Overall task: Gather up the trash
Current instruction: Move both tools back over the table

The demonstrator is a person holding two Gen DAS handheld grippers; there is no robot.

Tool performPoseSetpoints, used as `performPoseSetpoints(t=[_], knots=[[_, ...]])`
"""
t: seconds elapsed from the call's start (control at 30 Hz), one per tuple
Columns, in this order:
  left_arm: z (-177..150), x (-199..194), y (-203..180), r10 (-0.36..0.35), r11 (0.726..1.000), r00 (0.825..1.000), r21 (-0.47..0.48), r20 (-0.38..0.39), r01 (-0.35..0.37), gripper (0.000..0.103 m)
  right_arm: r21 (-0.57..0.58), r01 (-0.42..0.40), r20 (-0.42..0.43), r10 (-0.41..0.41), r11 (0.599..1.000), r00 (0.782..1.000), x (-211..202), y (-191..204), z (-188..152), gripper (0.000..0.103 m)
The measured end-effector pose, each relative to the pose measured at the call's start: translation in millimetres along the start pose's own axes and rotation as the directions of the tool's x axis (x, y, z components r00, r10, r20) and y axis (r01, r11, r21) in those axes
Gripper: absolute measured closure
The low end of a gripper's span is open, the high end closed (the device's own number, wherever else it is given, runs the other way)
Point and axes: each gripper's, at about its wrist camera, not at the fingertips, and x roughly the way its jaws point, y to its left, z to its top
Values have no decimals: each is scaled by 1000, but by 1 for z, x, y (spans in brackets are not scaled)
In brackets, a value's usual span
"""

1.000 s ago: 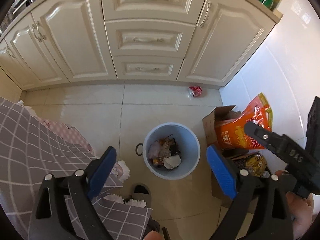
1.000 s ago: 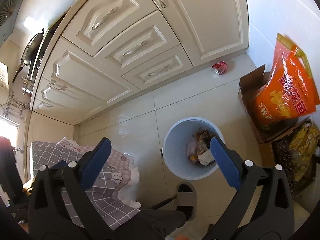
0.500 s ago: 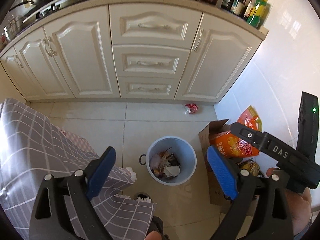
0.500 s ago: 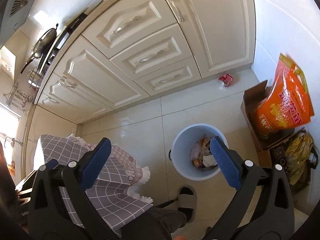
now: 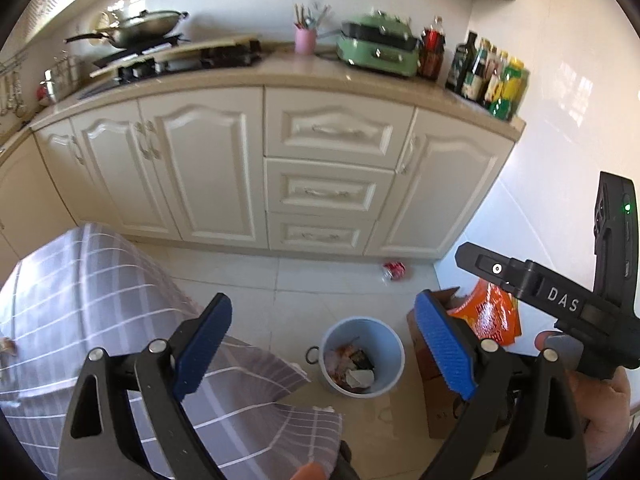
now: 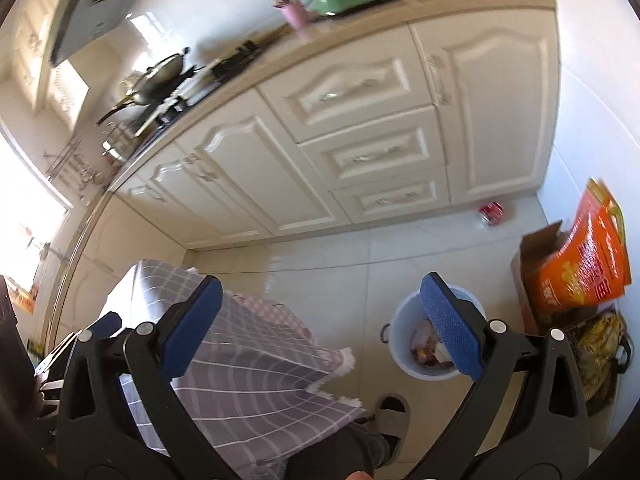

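Trash bin (image 5: 362, 354) now sits lower, smaller (countertop (image 5: 280, 70) has appeared).

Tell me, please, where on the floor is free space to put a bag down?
Free tiles lie between the cabinets and the blue bin, left of the red crushed can. Crowded: right of the bin, the cardboard box and orange bag; left, the checked tablecloth.

Kitchen, from our left gripper (image 5: 320, 344): blue-padded jaws spread wide, empty. Between them, on tiled floor, we see blue bin (image 5: 362, 354) holding scraps. Crumpled red wrapper (image 5: 394, 270) lies at cabinet base. Our right gripper (image 5: 560, 308) hangs at frame's right, above orange bag (image 5: 494, 320) in cardboard box (image 5: 430, 380).
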Motion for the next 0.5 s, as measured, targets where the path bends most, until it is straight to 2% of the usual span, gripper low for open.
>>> performPoseSetpoints(t=[0.27, 0.5], knots=[[-8, -59, 43, 72, 997, 992, -14, 102, -71, 12, -102, -85, 24, 88, 991, 996, -17, 73, -8, 6], [-24, -110, 89, 123, 991, 975, -64, 184, -113, 12, -200, -163, 12, 169, 966, 986, -23, 139, -20, 6]])
